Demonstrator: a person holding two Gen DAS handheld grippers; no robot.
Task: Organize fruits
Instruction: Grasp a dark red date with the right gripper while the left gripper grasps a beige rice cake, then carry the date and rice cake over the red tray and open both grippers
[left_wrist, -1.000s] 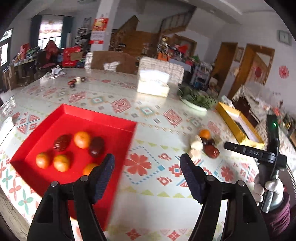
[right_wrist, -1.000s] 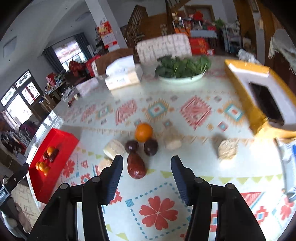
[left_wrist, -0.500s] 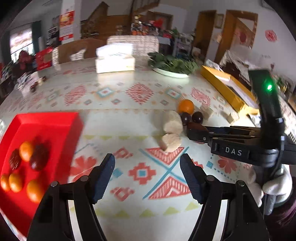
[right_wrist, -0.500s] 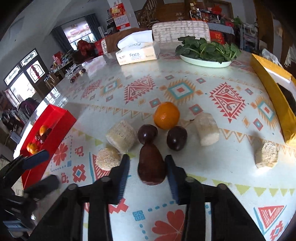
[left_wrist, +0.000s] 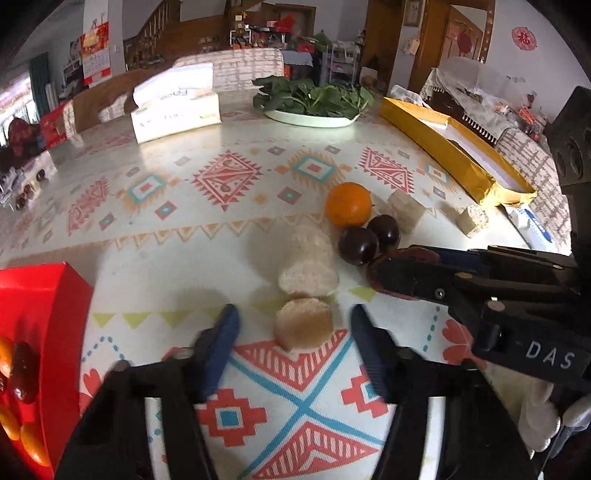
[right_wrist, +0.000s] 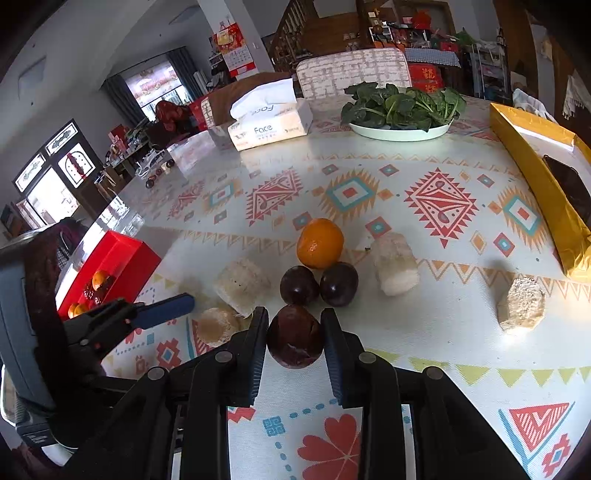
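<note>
Two grippers work over the glossy, geometric-patterned tabletop (right_wrist: 424, 177); the right gripper (right_wrist: 295, 341) is clamped on a dark red, pear-shaped, wrinkled fruit (right_wrist: 295, 338) just before two smooth dark round fruits (right_wrist: 299, 284) and a dimpled orange (right_wrist: 320, 243); the left gripper (left_wrist: 291, 334) is closing, with a pale, fibrous cylindrical chunk (left_wrist: 303, 324) between its pads, untouched; the red tray (left_wrist: 44, 295) holds fruit at left; the tissue pack (right_wrist: 269, 122) reads "Face"; the right gripper's body reads "DAS".

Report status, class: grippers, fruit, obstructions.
Right gripper shut on dark red oval fruit. Left gripper closing around pale round chunk. Nothing blocking.
</note>
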